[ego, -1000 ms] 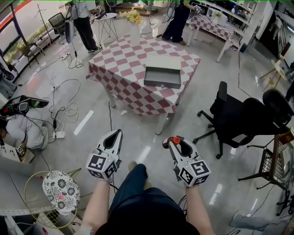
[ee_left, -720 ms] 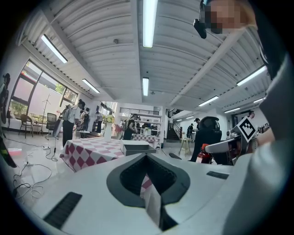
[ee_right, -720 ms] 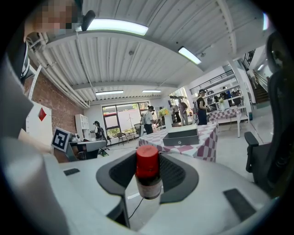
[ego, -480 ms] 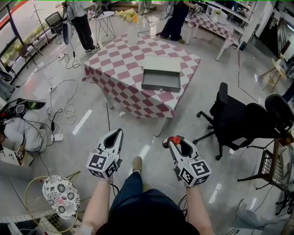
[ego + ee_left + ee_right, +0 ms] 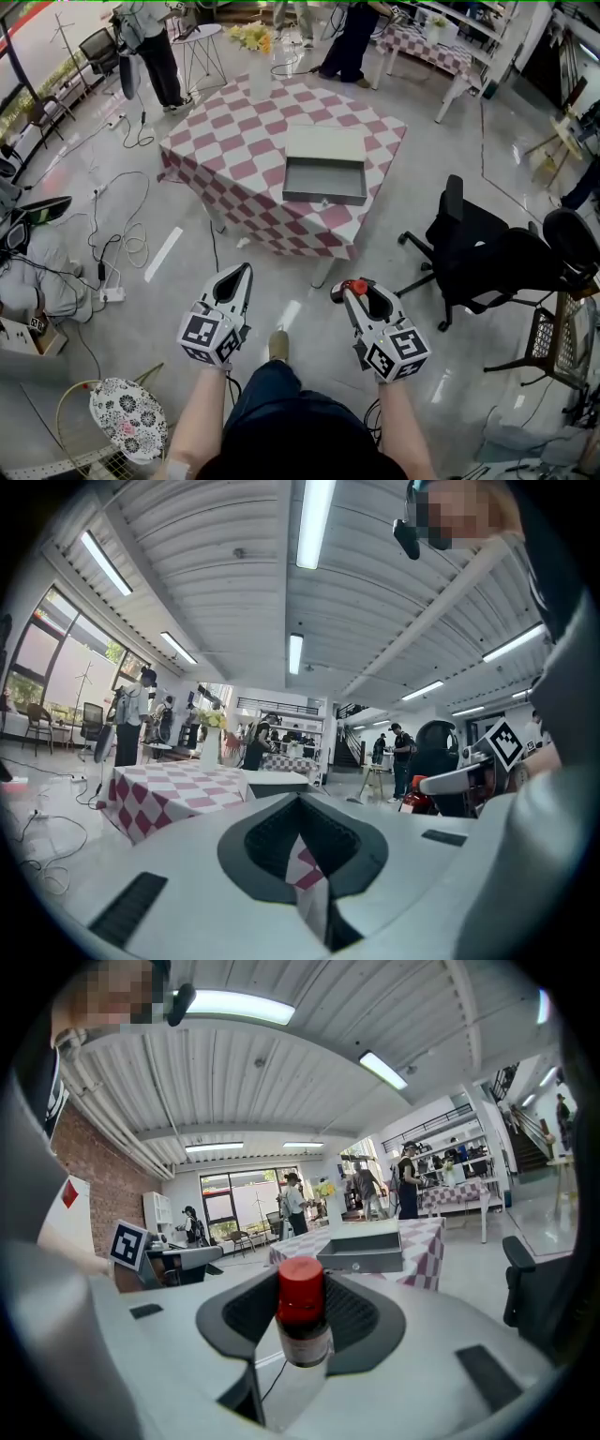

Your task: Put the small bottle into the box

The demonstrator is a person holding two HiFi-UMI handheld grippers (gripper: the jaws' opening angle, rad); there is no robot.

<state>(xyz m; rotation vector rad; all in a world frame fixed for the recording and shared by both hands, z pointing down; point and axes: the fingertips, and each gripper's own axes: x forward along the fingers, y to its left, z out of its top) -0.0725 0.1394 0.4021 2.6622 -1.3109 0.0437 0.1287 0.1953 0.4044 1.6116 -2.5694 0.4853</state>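
A glossy grey floor runs through a large workshop room, with loose black cables trailing across it to the left of the left hand-held gripper. Well ahead of both hand-held grippers stands a bench draped in a red-and-white checked cloth. On it lies a grey rectangular box, open, with its lid laid flat behind it. A black office chair stands ahead and to the right of the right hand-held gripper. People stand beyond the bench.

Both hand-held grippers are held out side by side at waist height over the floor, pointing towards the bench. A jeans-clad leg shows below and between them. The left hand-held gripper has its jaws closed tip to tip with nothing between them. The right hand-held gripper is clamped on a small red-capped glass bottle, which stands upright with the cap above the jaws. The bottle is well short of the box.

The bottle's lower part is hidden between the jaws, and its label is too blurred to read. The cloth hides most of the bench's legs.
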